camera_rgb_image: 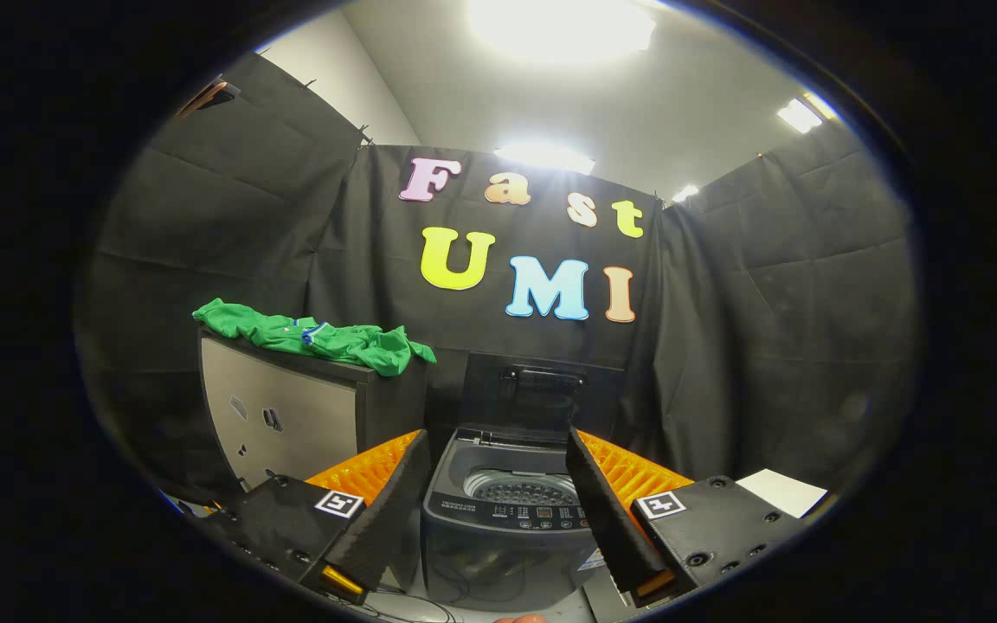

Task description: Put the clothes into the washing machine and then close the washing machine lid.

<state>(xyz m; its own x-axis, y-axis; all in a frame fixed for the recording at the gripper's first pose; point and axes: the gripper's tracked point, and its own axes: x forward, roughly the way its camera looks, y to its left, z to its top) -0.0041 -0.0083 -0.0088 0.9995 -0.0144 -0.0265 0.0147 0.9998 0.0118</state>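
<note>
**Tongs open and empty; the shirt lies up and to the left**

The tongs (498,510) stand wide apart with nothing between the fingers (390,506) but open air, and they hold nothing. Seen through the gap, just ahead and a little below, is the washing machine (507,519): a small grey top-loader with its control strip facing the tongs and the perforated drum (523,491) open to view. Its lid (542,394) stands raised at the back, upright against the booth's black cloth wall, so the mouth is free to take a load.

The clothes (317,337) are a green garment with a bit of blue and white at the collar, lying crumpled on top of a dark cabinet (291,415) that stands just beside the machine on its left. The garment sits higher than the drum and well off to the left of the left finger. Its long axis runs across, left to right, with the nearer, bunched end hanging over the cabinet's corner closest to the machine.

As I judge it, the fetching step has not begun: the coming move calls for a swing up and leftward to that bunched end, then a short carry rightward and down into the drum, with the lid closed last
</note>
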